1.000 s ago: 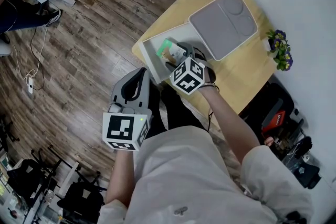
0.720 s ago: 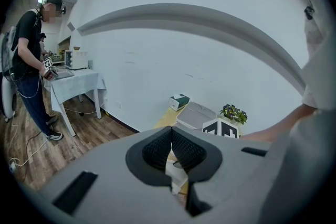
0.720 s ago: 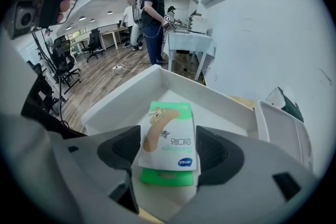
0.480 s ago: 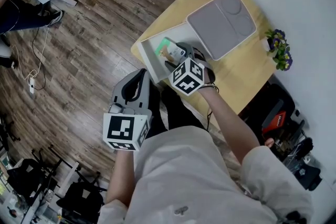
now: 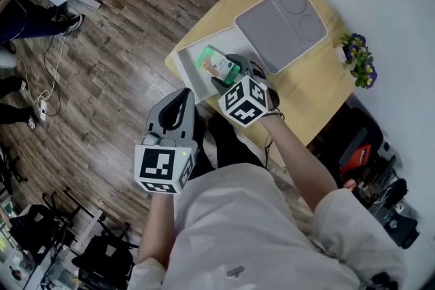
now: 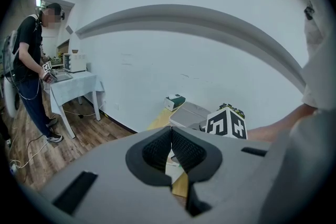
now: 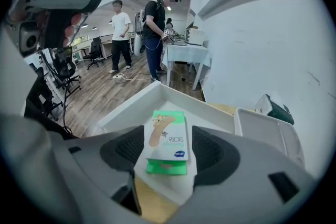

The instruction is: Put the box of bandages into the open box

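Right gripper view: box of bandages lying in the open box, between parted jaws.
The right gripper [image 7: 169, 150] is released; its jaws have just been closing a little, yet the pads do not press on the box of bandages [image 7: 167, 134]. That box lies flat on the floor of the white open box [image 7: 199, 107], between the pads. The left gripper [image 6: 170, 140], held off the wooden table [image 5: 306, 88], is clenched on nothing.
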`<action>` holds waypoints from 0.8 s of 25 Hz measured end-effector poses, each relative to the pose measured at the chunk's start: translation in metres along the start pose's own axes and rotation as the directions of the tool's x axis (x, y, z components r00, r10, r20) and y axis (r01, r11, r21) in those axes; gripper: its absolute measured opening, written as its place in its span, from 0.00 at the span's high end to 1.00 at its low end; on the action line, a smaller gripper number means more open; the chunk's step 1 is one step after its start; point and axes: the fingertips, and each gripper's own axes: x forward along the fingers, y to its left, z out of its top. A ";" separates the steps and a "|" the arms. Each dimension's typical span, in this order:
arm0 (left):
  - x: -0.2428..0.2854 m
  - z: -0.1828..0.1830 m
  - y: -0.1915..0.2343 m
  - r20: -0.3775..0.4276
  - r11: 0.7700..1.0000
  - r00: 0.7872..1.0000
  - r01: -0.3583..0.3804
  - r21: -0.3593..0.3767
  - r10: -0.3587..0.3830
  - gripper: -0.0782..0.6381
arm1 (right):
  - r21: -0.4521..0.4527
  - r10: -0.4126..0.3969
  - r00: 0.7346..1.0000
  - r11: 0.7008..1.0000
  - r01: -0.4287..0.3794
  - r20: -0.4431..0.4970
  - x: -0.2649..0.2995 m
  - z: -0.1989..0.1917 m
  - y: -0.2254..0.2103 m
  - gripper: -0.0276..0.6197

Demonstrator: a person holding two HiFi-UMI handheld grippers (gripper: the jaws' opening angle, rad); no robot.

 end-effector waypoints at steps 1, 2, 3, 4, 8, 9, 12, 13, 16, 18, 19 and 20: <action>-0.001 0.000 -0.001 -0.001 1.000 1.000 0.001 0.003 -0.001 0.88 | 0.004 -0.004 1.000 1.000 0.004 0.007 -0.003 0.001 0.000 0.51; -0.002 0.000 -0.001 -0.001 1.000 1.000 0.003 0.006 -0.003 0.88 | 0.008 -0.009 1.000 1.000 0.009 0.013 -0.006 0.002 -0.001 0.52; -0.003 0.000 -0.002 0.000 1.000 1.000 0.005 0.009 -0.005 0.88 | 0.013 -0.014 1.000 1.000 0.014 0.018 -0.009 0.002 -0.001 0.52; -0.004 0.000 -0.003 0.002 1.000 1.000 0.008 0.011 -0.008 0.88 | 0.019 -0.018 1.000 1.000 0.018 0.022 -0.011 0.003 0.000 0.53; -0.008 0.001 -0.003 0.008 0.999 1.000 0.027 0.023 -0.027 0.88 | 0.040 -0.035 0.999 0.999 0.034 0.035 -0.022 0.007 0.004 0.54; -0.010 0.001 -0.002 0.010 0.999 0.999 0.033 0.025 -0.034 0.88 | 0.045 -0.045 0.998 0.998 0.043 0.038 -0.025 0.008 0.005 0.55; -0.016 0.001 -0.001 0.015 0.998 0.998 0.054 0.036 -0.055 0.88 | 0.066 -0.080 0.996 0.995 0.077 0.047 -0.034 0.012 0.007 0.59; -0.019 0.001 0.000 0.017 0.997 0.998 0.061 0.041 -0.061 0.88 | 0.076 -0.091 0.995 0.993 0.087 0.050 -0.037 0.013 0.009 0.60; -0.027 -0.001 0.003 0.021 0.996 0.997 0.078 0.050 -0.079 0.88 | 0.114 -0.118 0.991 0.987 0.110 0.061 -0.047 0.016 0.014 0.61; -0.032 -0.001 0.006 0.025 0.994 0.995 0.091 0.056 -0.092 0.88 | 0.140 -0.141 0.988 0.982 0.130 0.069 -0.056 0.018 0.018 0.62; -0.035 -0.001 0.007 0.027 0.993 0.995 0.097 0.060 -0.099 0.88 | 0.151 -0.154 0.985 0.978 0.141 0.075 -0.060 0.020 0.019 0.63; -0.037 -0.001 0.008 0.031 0.993 0.994 0.104 0.064 -0.106 0.88 | 0.163 -0.167 0.983 0.975 0.152 0.080 -0.065 0.022 0.021 0.64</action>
